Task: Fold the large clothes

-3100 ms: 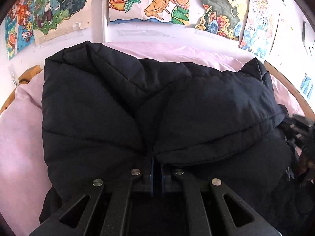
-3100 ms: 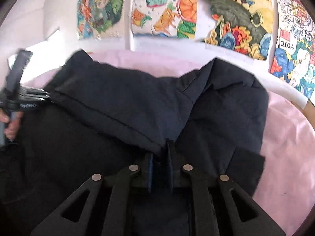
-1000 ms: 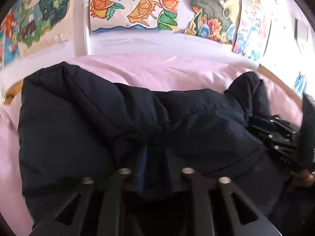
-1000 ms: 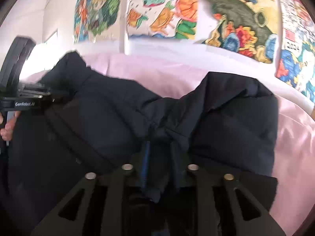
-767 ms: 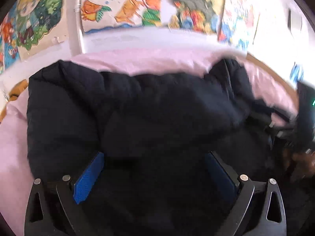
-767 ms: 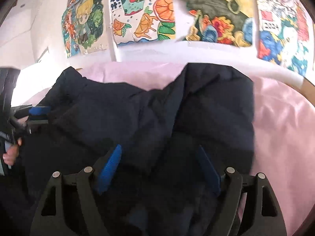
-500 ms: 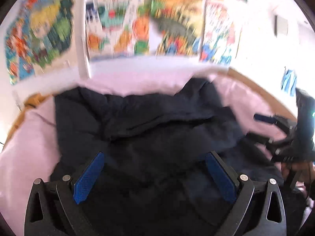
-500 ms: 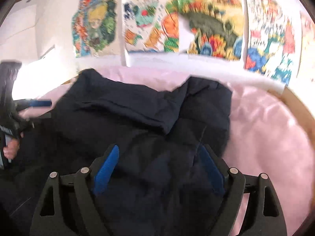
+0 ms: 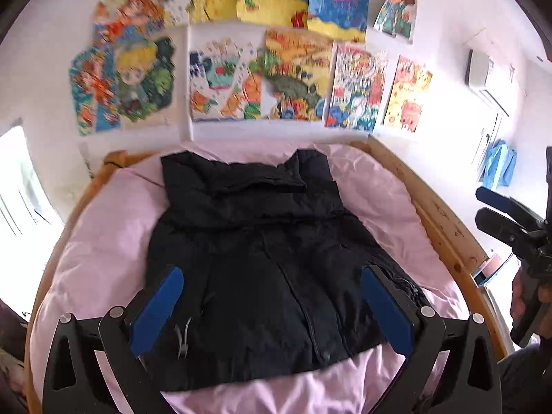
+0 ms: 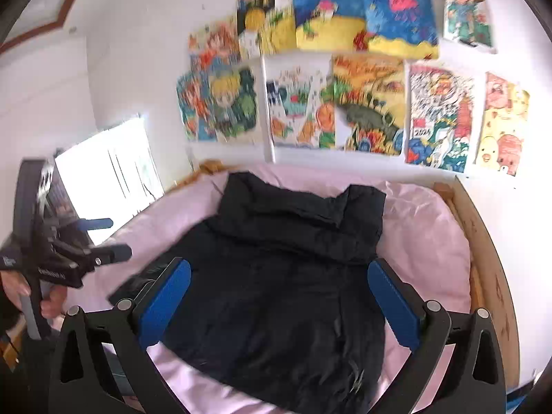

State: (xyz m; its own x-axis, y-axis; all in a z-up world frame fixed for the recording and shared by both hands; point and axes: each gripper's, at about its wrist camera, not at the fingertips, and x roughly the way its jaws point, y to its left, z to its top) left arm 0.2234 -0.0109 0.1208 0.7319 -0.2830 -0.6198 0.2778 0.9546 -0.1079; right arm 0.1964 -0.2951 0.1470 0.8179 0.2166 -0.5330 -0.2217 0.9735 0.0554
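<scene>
A large black padded jacket (image 9: 262, 262) lies flat on the pink bedding (image 9: 96, 252), its far end folded over on itself; it also shows in the right wrist view (image 10: 286, 276). My left gripper (image 9: 272, 300) is open and empty, held above the near end of the jacket, and it appears at the left of the right wrist view (image 10: 100, 238). My right gripper (image 10: 279, 296) is open and empty above the jacket too, and it appears at the right edge of the left wrist view (image 9: 500, 214).
The bed has a curved wooden frame (image 9: 445, 227) around the pink bedding. Colourful drawings (image 9: 262, 76) cover the white wall behind. A bright window (image 10: 110, 169) is at the left. A blue cloth (image 9: 498, 169) hangs on the right wall.
Both grippers were shut on the jacket's fold, then opened and let it go. Both have since pulled back and up, so the whole jacket and bed now show.
</scene>
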